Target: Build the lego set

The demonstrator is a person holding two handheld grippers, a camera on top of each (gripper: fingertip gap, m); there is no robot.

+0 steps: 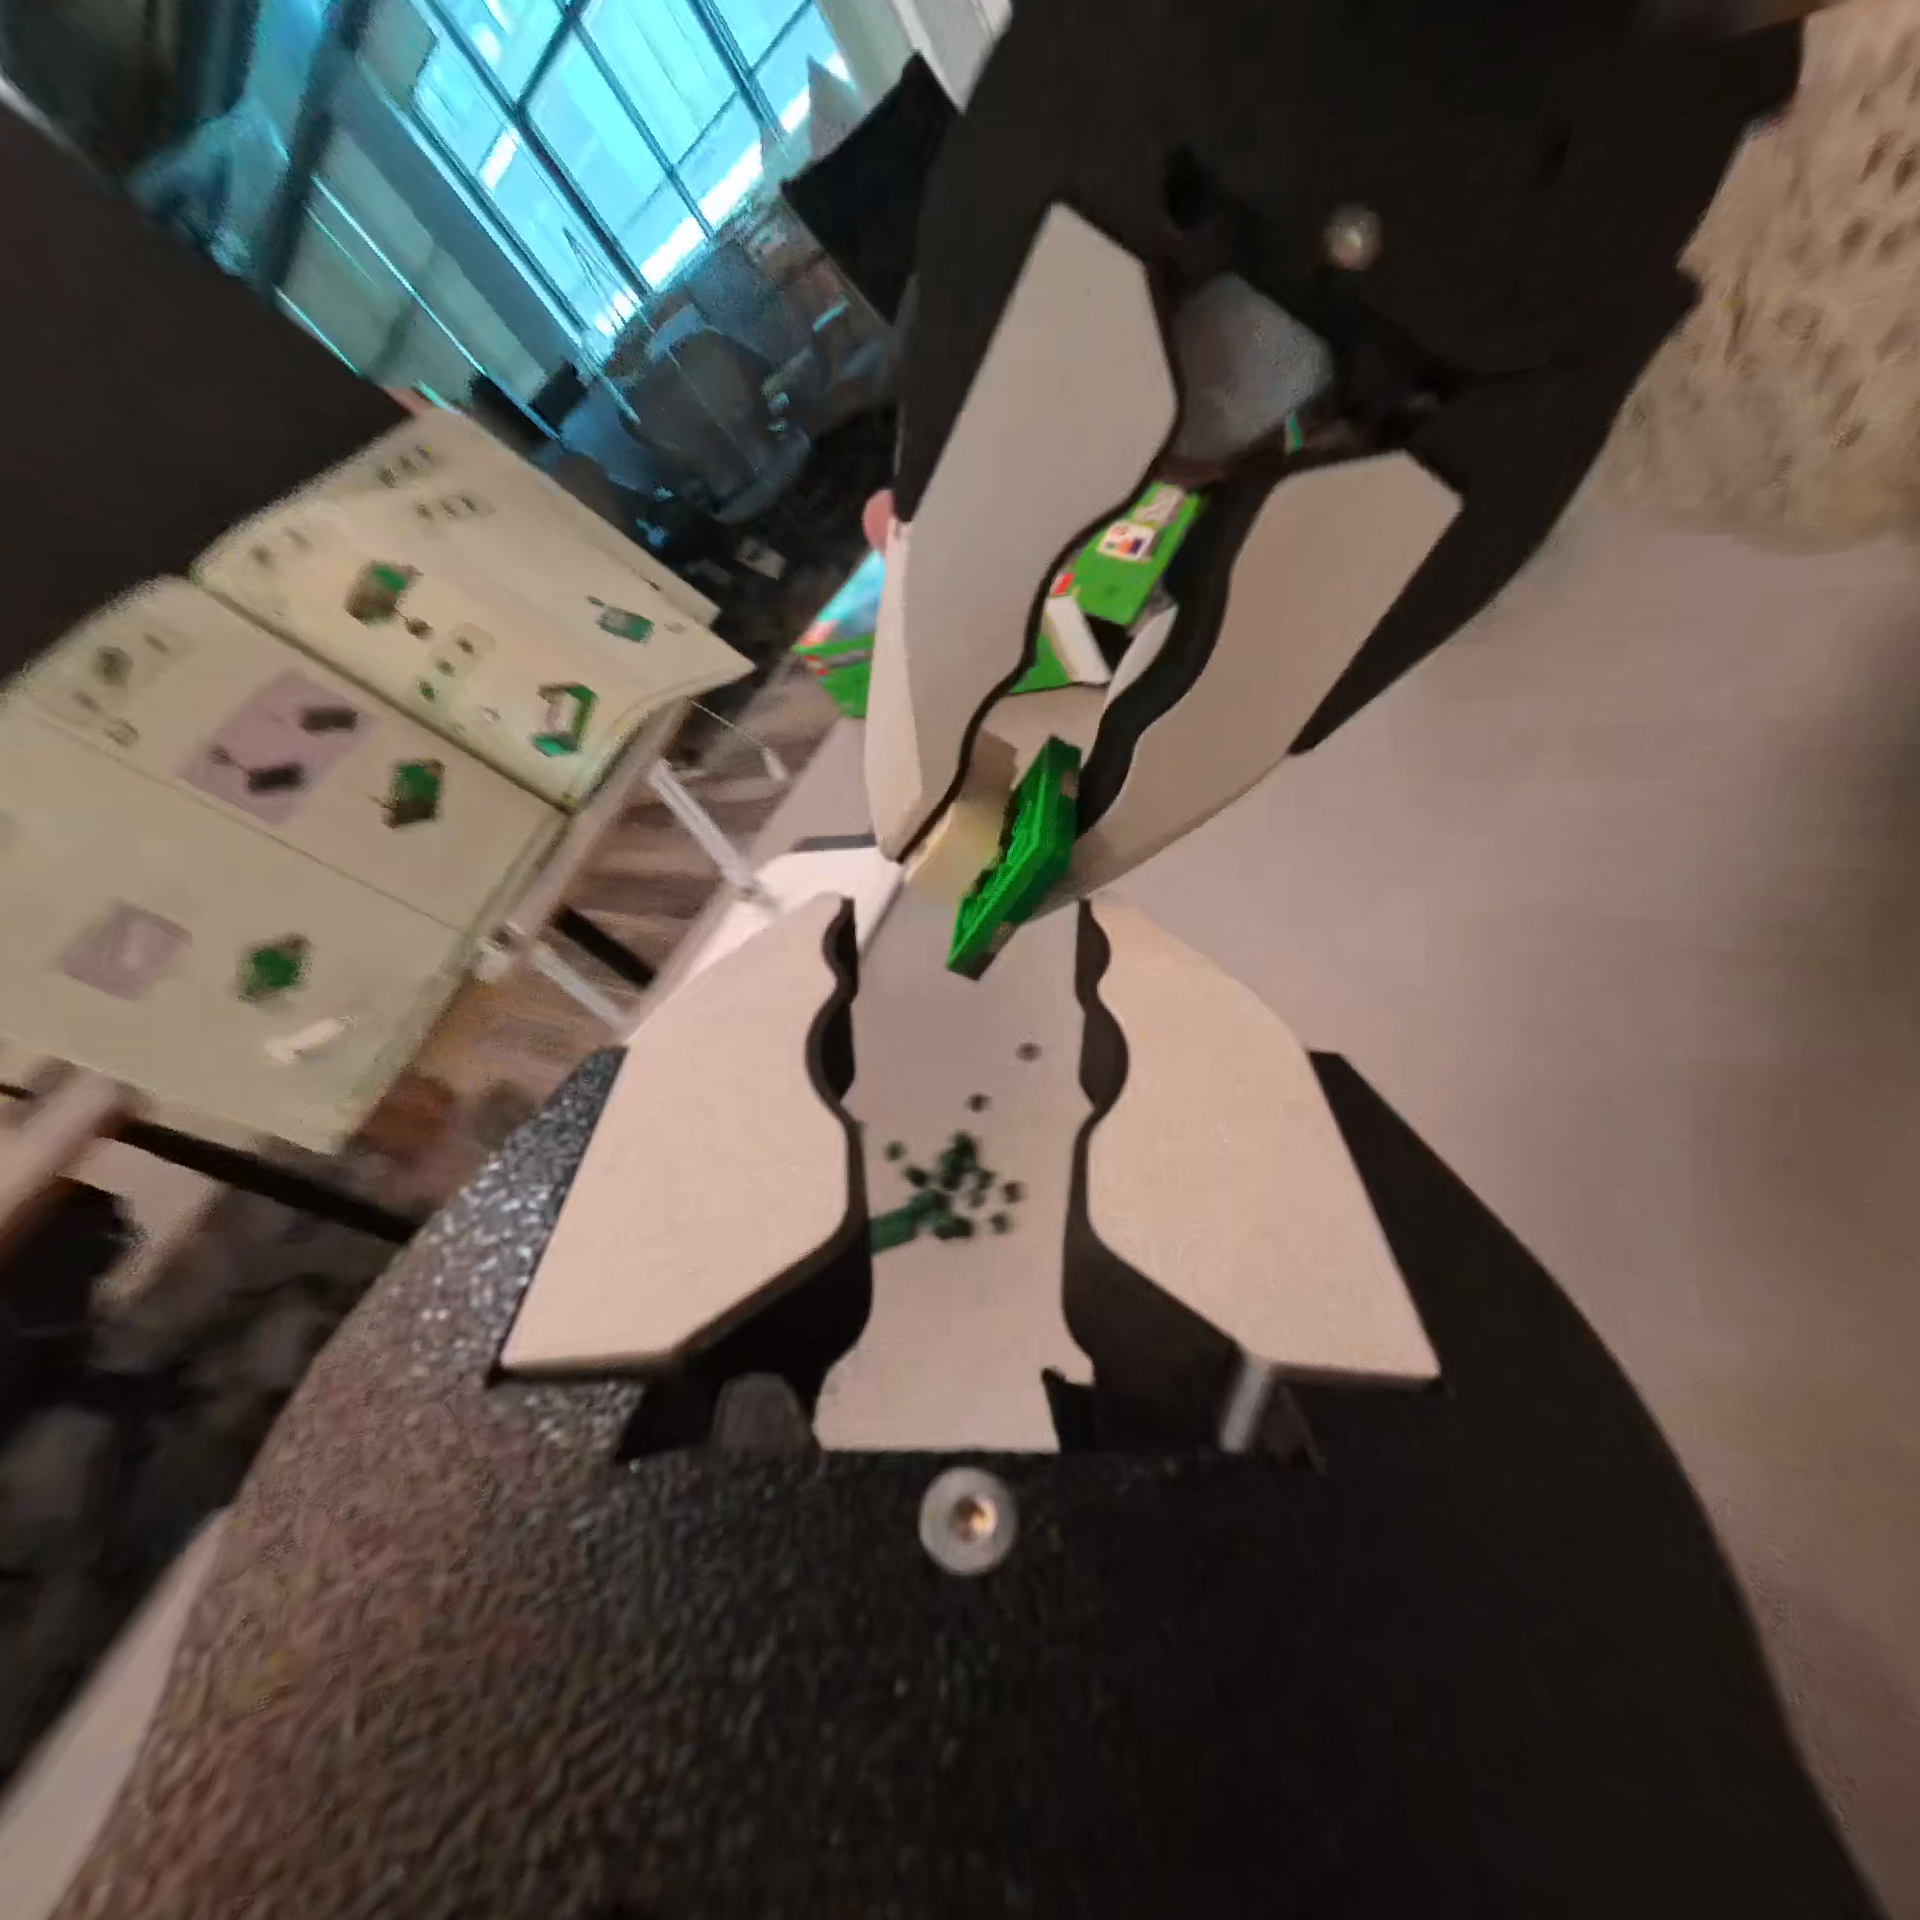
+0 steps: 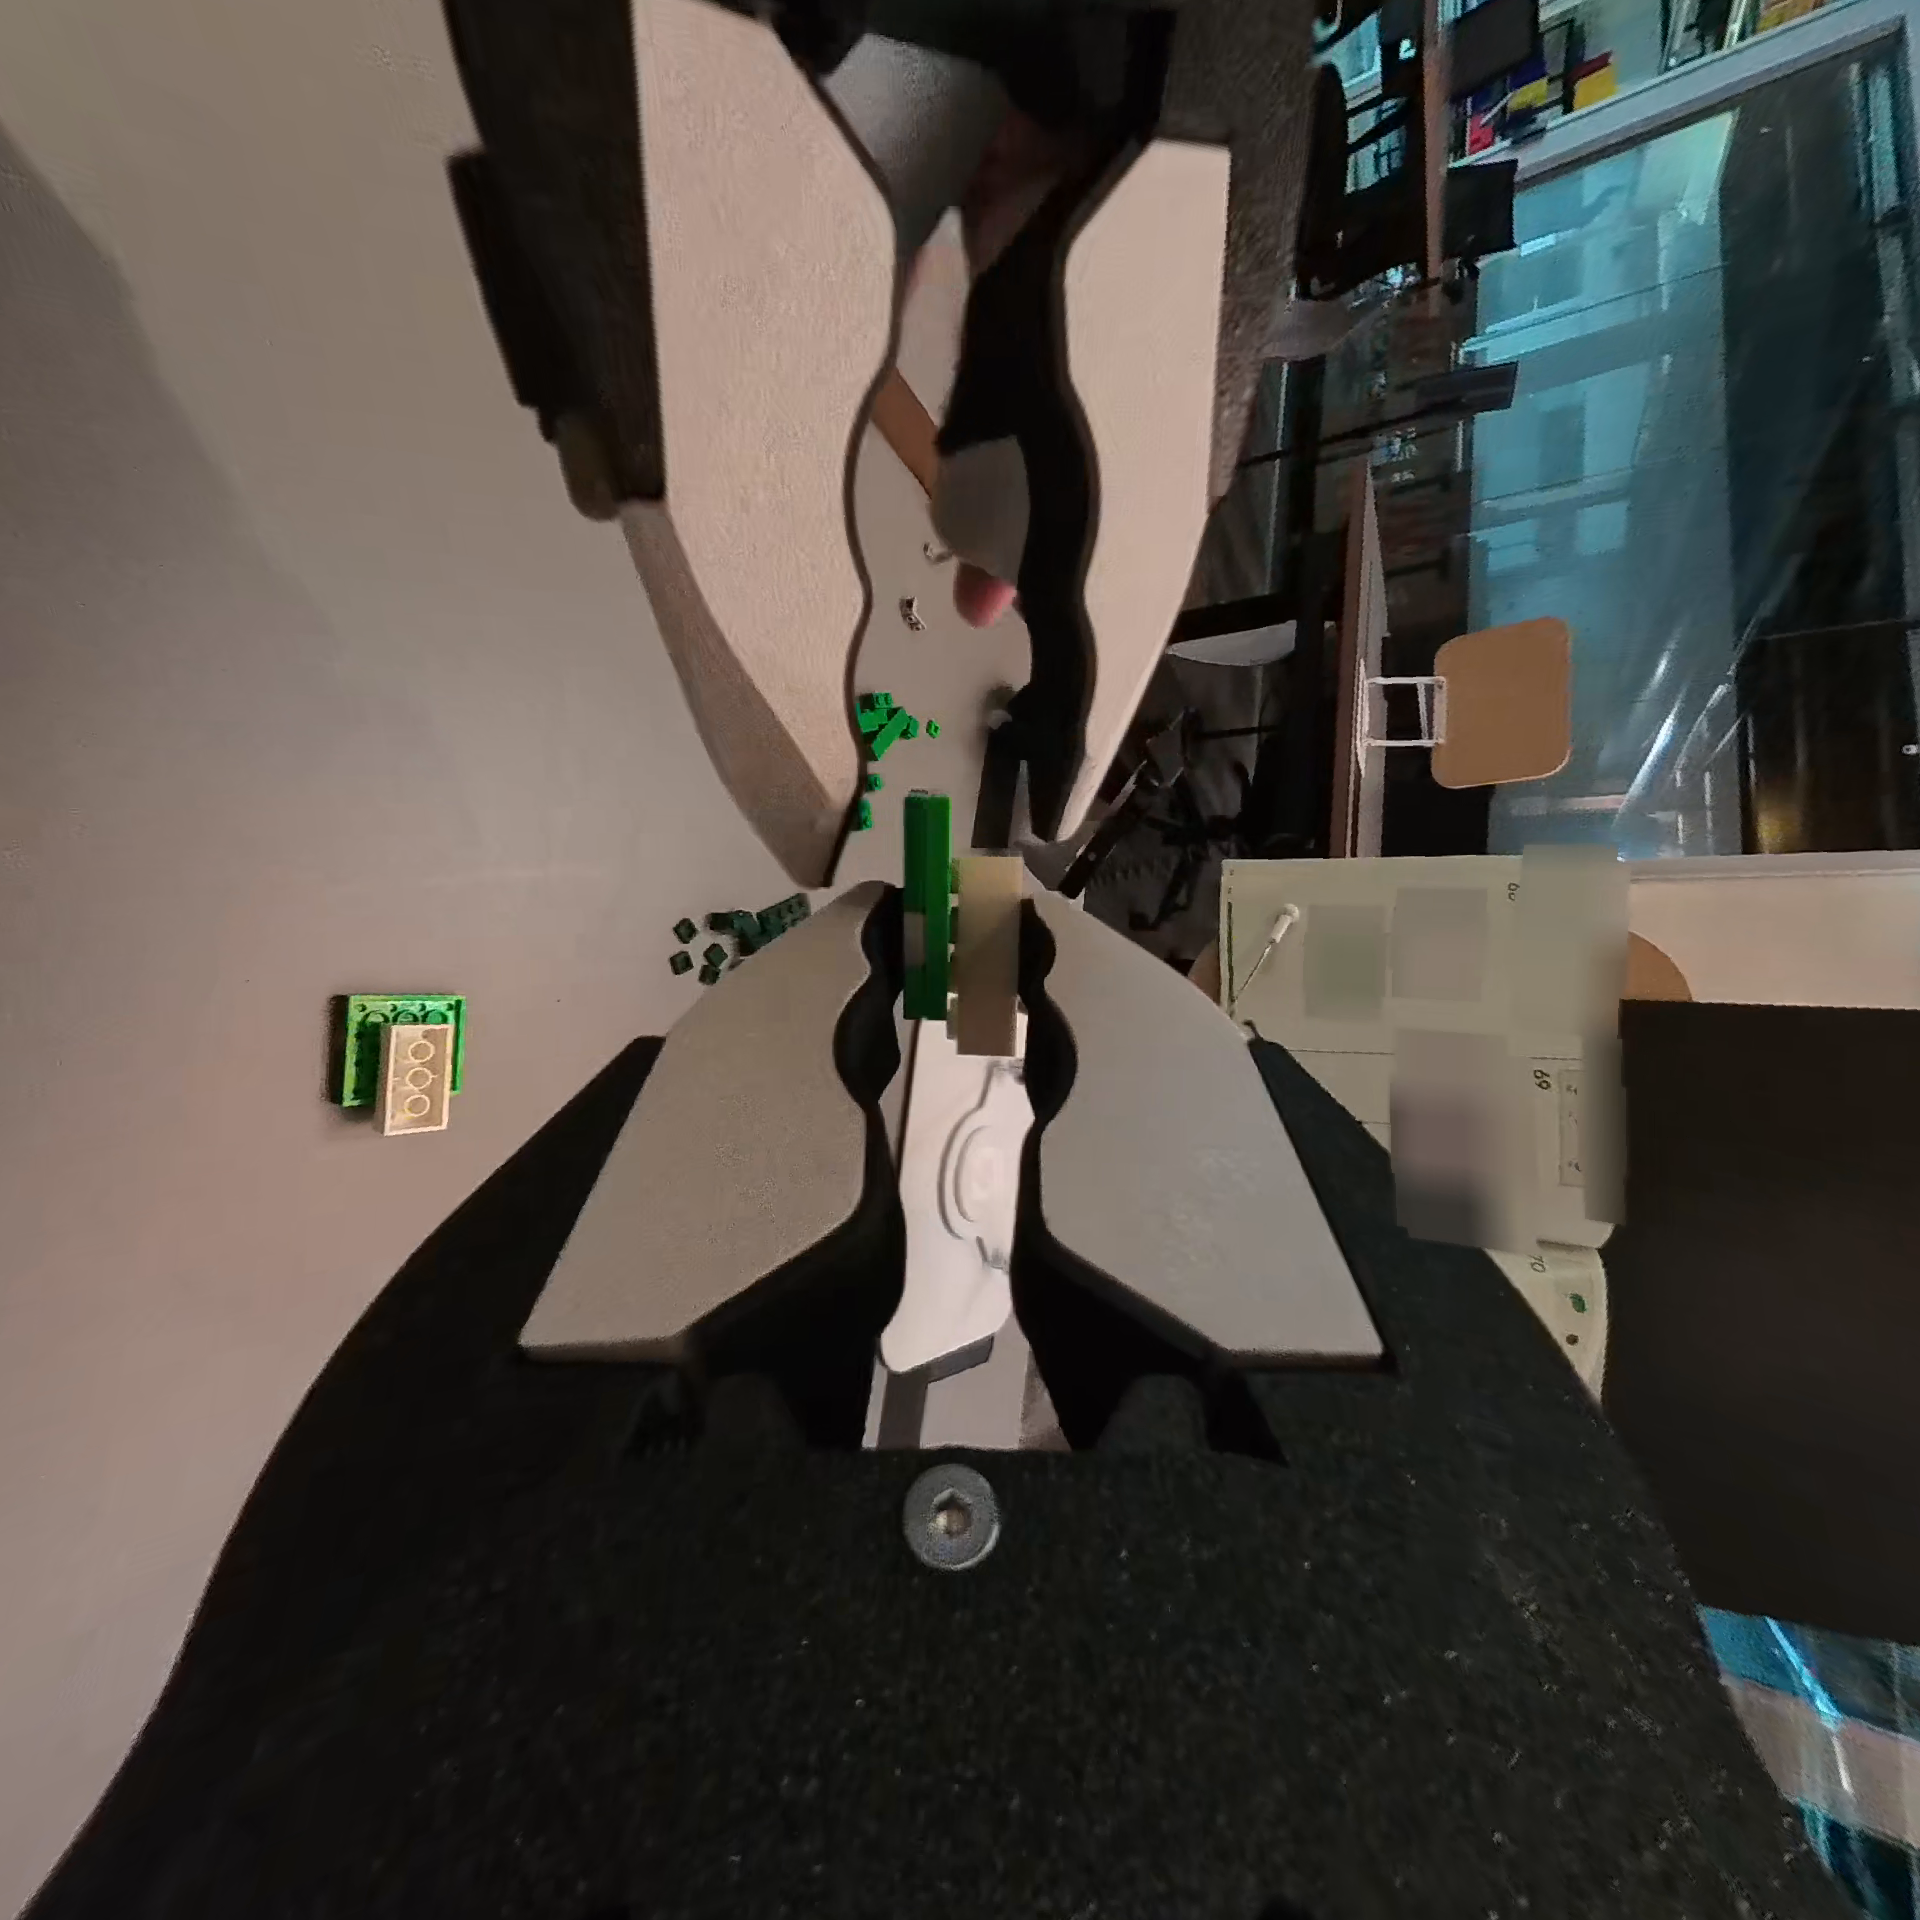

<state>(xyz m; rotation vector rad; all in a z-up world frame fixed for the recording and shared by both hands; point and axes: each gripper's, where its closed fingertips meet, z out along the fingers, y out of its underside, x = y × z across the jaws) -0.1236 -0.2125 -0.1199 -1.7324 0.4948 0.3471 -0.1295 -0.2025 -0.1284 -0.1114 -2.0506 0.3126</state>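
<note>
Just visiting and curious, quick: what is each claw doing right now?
Left gripper: open, holding nothing.
Right gripper: shut on the green and tan lego piece.

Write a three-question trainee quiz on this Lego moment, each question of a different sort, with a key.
1. True or false: the right gripper is empty.
2. What does the left gripper hold? A) a green plate B) nothing C) the booklet
3. Fill in: loose dark green pieces lie on the white ____.

Key: 1 false, it grips a green and tan Lego assembly. 2 B. 3 table.
</note>
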